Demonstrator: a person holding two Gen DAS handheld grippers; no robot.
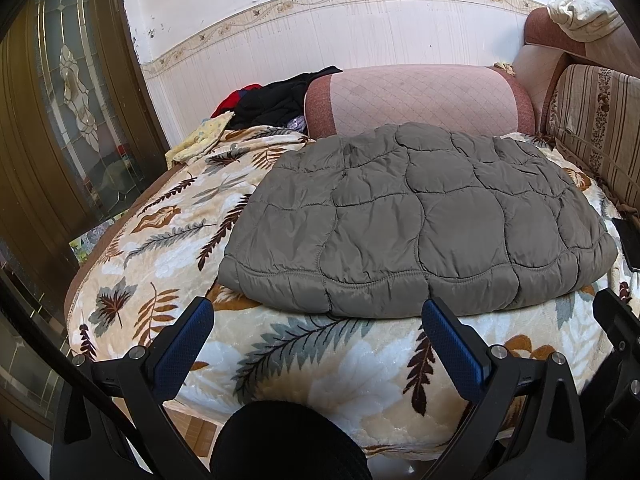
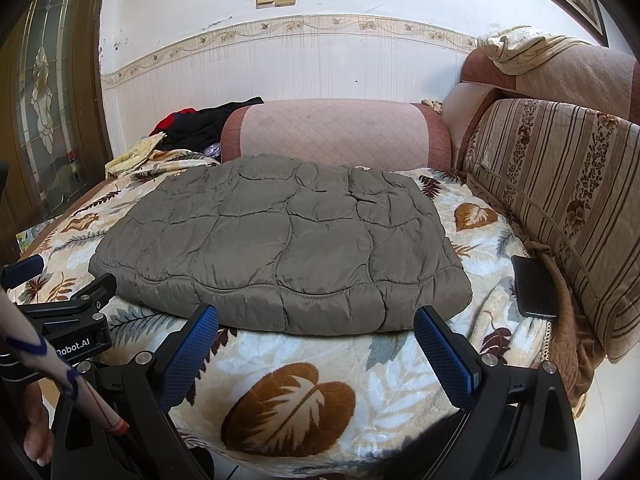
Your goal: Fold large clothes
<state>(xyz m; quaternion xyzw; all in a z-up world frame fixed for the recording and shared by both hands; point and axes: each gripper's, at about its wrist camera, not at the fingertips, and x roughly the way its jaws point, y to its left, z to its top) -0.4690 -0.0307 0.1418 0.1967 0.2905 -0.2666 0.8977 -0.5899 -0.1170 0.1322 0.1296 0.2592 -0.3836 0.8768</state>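
Note:
A grey quilted puffer garment (image 1: 416, 220) lies folded into a flat rectangle on the leaf-print blanket (image 1: 168, 240); it also shows in the right wrist view (image 2: 280, 248). My left gripper (image 1: 318, 314) is open and empty, held just short of the garment's near edge. My right gripper (image 2: 316, 322) is open and empty, also just in front of the near edge. The left gripper (image 2: 24, 270) shows at the left of the right wrist view. The right gripper's black body (image 1: 616, 320) shows at the right edge of the left wrist view.
A pink bolster (image 1: 420, 96) lies behind the garment. Black and red clothes (image 1: 276, 100) are piled at the back left. A striped sofa cushion (image 2: 560, 200) stands on the right, with a black phone (image 2: 534, 286) beside it. A wooden glass door (image 1: 68, 100) is at the left.

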